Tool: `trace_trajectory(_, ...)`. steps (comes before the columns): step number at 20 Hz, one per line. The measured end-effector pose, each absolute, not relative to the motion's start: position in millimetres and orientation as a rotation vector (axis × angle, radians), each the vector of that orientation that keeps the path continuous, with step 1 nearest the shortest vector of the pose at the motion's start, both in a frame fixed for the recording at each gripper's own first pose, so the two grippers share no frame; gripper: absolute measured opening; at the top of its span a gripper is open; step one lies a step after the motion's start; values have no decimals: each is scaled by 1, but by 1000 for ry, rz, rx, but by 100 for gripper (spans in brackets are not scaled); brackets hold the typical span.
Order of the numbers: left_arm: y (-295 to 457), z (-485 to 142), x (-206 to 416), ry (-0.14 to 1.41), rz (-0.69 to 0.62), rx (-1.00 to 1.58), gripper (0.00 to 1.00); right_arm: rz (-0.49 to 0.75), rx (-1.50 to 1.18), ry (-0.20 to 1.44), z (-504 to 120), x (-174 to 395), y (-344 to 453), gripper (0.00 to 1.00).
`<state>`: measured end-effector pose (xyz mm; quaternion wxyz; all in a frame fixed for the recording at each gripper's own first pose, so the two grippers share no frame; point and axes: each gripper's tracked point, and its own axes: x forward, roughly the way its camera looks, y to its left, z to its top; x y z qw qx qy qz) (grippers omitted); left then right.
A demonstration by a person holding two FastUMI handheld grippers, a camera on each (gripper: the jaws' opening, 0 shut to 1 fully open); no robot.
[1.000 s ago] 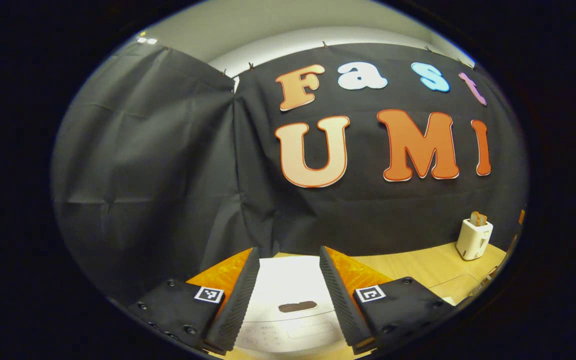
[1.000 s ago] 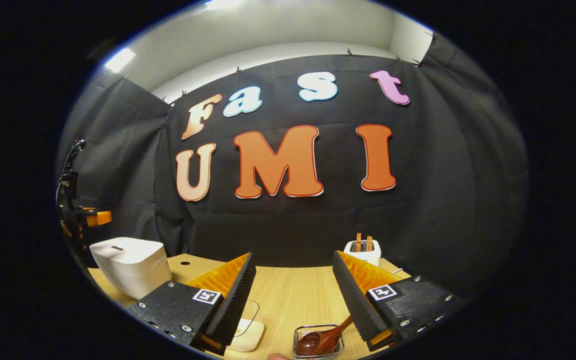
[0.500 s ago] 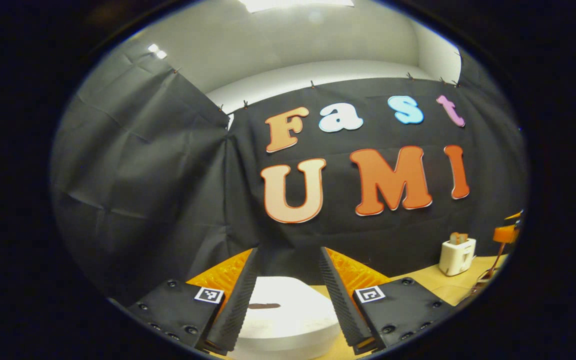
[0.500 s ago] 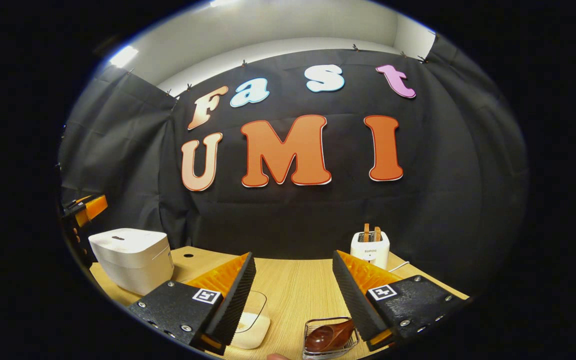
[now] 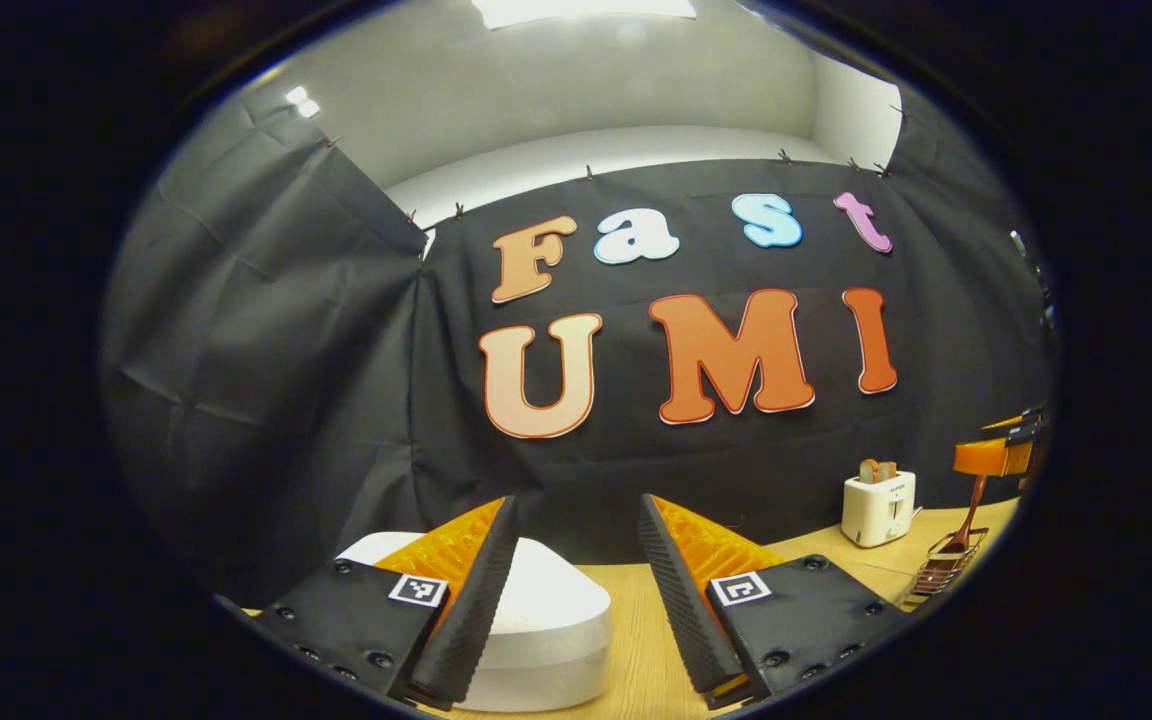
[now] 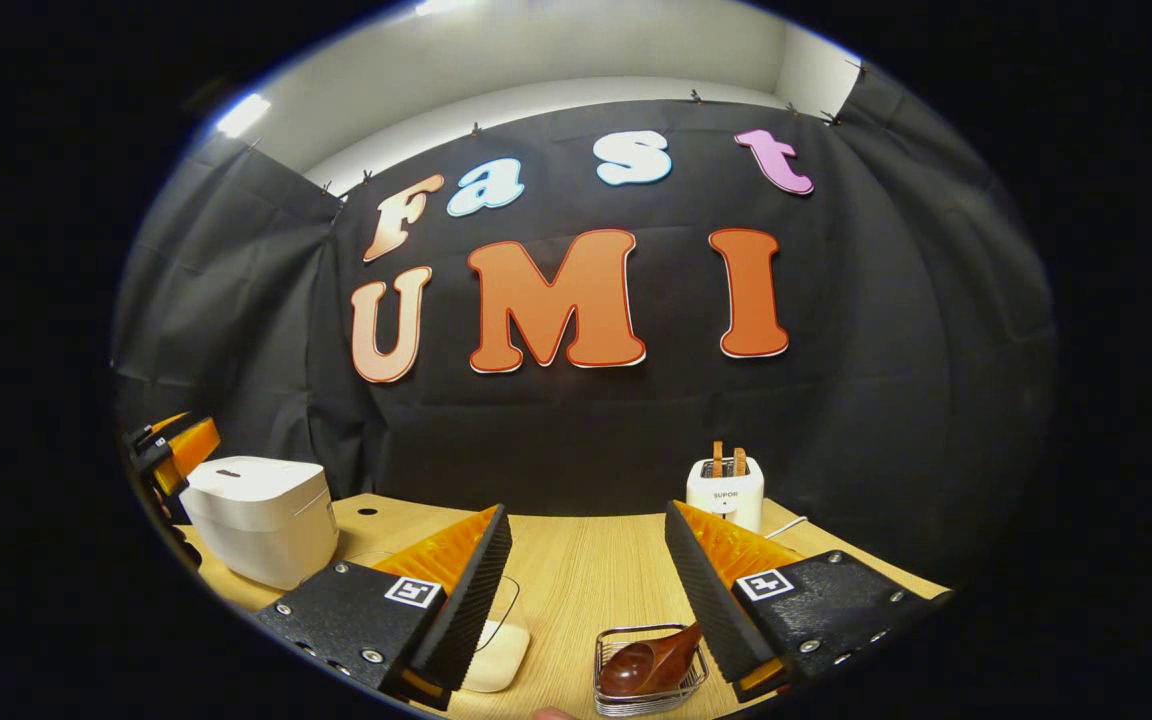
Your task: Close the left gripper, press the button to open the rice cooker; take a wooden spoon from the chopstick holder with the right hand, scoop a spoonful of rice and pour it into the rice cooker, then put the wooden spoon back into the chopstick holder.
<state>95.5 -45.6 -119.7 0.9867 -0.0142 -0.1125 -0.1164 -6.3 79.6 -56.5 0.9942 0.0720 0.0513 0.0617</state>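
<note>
Below the open right hand-held gripper (image 6: 586,590), the wooden spoon (image 6: 651,668) lies in the chopstick holder (image 6: 608,698).

White toaster (image 6: 725,494) stands at the back of the wooden table (image 6: 586,570), two slices upright in its slots. A cord trails off beside it.

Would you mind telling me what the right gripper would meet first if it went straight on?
Probably the light wooden table beyond the wire chopstick holder, then the black cloth wall; depth is unclear.
</note>
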Motion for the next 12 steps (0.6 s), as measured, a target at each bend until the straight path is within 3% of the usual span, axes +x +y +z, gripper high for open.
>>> trace_trajectory(12, -81, -126, 101, -150, -288, -31, 79, 90, 133, 82, -52, -11, 61, 92)
